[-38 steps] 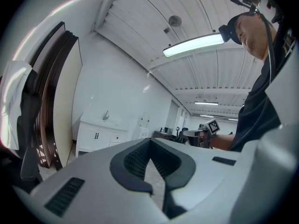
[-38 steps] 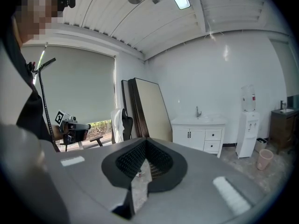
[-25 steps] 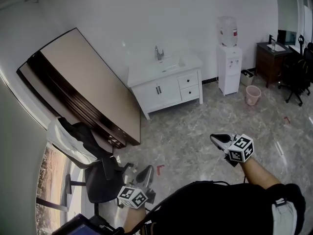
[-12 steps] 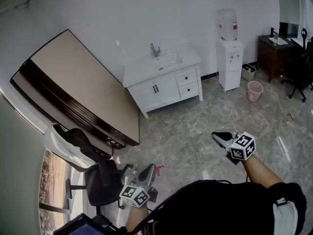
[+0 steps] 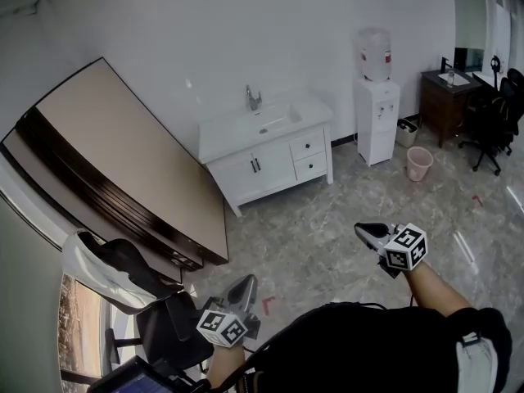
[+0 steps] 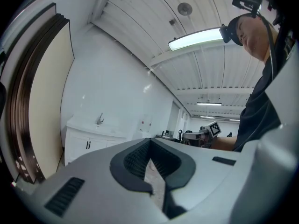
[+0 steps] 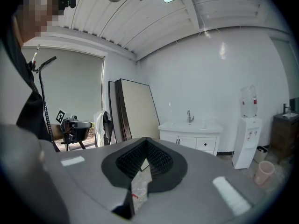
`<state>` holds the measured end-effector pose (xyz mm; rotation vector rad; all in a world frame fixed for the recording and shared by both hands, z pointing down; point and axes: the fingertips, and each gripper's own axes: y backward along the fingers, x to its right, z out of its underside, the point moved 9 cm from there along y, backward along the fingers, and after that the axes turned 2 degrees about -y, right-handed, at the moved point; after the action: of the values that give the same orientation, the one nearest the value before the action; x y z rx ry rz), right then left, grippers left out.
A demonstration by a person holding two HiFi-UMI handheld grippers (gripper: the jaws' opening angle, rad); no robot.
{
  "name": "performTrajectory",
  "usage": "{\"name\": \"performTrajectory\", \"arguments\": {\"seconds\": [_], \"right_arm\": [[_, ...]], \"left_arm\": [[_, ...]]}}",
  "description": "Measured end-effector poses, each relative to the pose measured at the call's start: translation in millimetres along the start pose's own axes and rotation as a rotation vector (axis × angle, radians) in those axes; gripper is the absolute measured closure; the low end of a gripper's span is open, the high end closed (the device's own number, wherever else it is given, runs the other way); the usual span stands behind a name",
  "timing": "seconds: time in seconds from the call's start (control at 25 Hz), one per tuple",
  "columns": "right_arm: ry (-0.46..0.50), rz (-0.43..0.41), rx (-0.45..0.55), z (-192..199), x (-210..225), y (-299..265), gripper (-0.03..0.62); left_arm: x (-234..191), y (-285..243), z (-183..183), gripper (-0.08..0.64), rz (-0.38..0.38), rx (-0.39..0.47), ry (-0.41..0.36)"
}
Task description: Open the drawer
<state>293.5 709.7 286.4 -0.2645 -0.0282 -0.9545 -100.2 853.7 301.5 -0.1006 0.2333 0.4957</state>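
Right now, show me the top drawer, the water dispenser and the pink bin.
top drawer (image 5: 307, 145): head view, drawer front.
water dispenser (image 5: 377, 125): head view, white body.
pink bin (image 5: 419, 164): head view, side wall.

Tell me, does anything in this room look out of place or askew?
Large flat panels lean against the wall, and a small red scrap lies on the floor. The vanity cabinet looks tidy, drawers shut.

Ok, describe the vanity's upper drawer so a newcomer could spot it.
Against the back wall stands a white sink vanity, left of the water dispenser. At its right end, the upper drawer sits directly under the countertop, above a matching lower drawer.
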Motion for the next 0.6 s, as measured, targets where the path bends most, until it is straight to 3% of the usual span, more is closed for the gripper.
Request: {"name": "performTrajectory", "arguments": {"seconds": [0.4,0.6], "right_arm": [[0.012,0.033,0.012,-38.2,-55.6,-122.9,0.594],[0.016,0.013,-0.010,-39.6,-74.9,-172.5,0.594]], "left_arm": [[-131.4,31.7,-51.5,0.565,0.029,-0.001,-0.022],[-182.0,51.8,-56.3,0.565,0.005,0.004,-0.015]]}}
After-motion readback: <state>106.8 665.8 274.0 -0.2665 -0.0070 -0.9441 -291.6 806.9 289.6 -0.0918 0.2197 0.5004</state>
